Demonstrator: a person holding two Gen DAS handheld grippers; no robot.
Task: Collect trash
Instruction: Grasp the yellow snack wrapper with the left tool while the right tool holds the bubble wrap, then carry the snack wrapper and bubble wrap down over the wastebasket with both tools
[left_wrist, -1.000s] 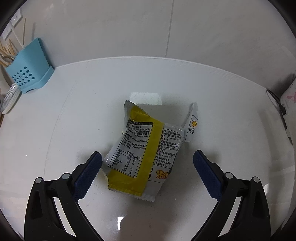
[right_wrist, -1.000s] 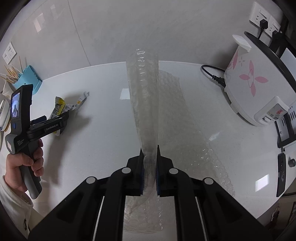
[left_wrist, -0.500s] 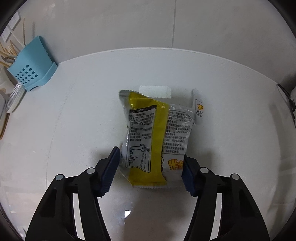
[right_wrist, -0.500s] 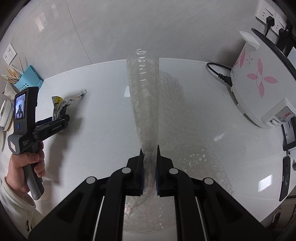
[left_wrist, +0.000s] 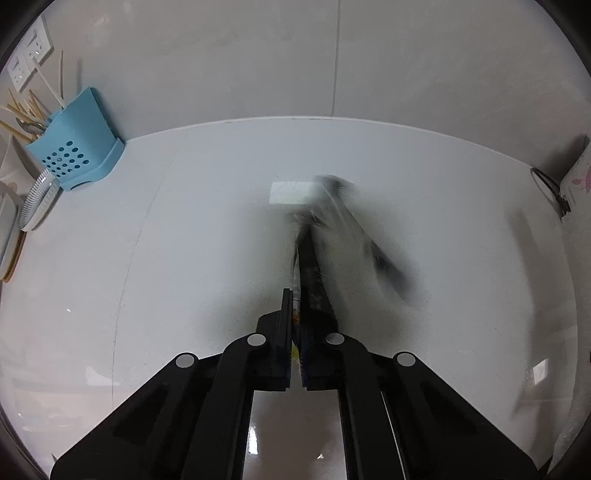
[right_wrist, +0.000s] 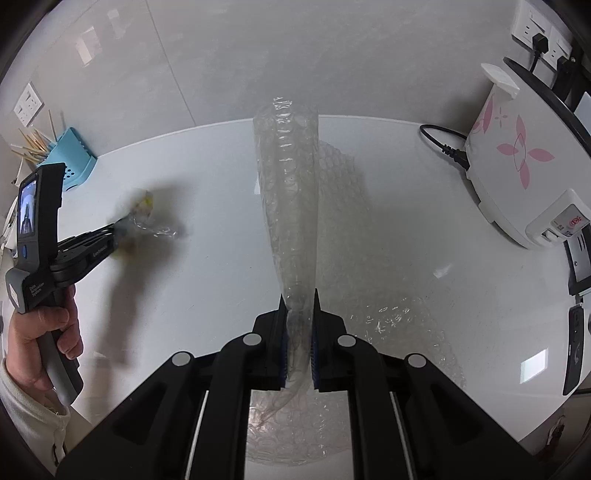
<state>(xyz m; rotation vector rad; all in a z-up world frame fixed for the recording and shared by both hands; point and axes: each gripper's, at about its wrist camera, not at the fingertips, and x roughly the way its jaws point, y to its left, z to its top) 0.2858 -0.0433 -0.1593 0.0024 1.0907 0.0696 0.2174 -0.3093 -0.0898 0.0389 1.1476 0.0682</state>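
Observation:
A yellow and silver snack wrapper (left_wrist: 343, 229) shows blurred and crumpled in the left wrist view. My left gripper (left_wrist: 295, 295) is closing its jaws on the wrapper, and the pads press its lower edge flat between them. From the right wrist view, the left gripper (right_wrist: 118, 232) holds the wrapper (right_wrist: 147, 221) just over the white counter (right_wrist: 207, 280), with a hand (right_wrist: 40, 332) on its grip. My right gripper (right_wrist: 298, 299) is shut on a clear sheet of bubble wrap (right_wrist: 288, 184), which stands up from the jaws and trails onto the counter.
A blue utensil holder (left_wrist: 74, 155) with chopsticks stands at the back left by the wall, next to stacked dishes (left_wrist: 37, 203). A white rice cooker (right_wrist: 517, 166) with pink flowers and its black cord (right_wrist: 443, 144) sit at the right. Wall sockets (right_wrist: 535, 29) are above it.
The left jaws went from wide open around the flat wrapper to closed on it; the wrapper is now crushed edge-on and blurred. The right gripper and bubble wrap kept still.

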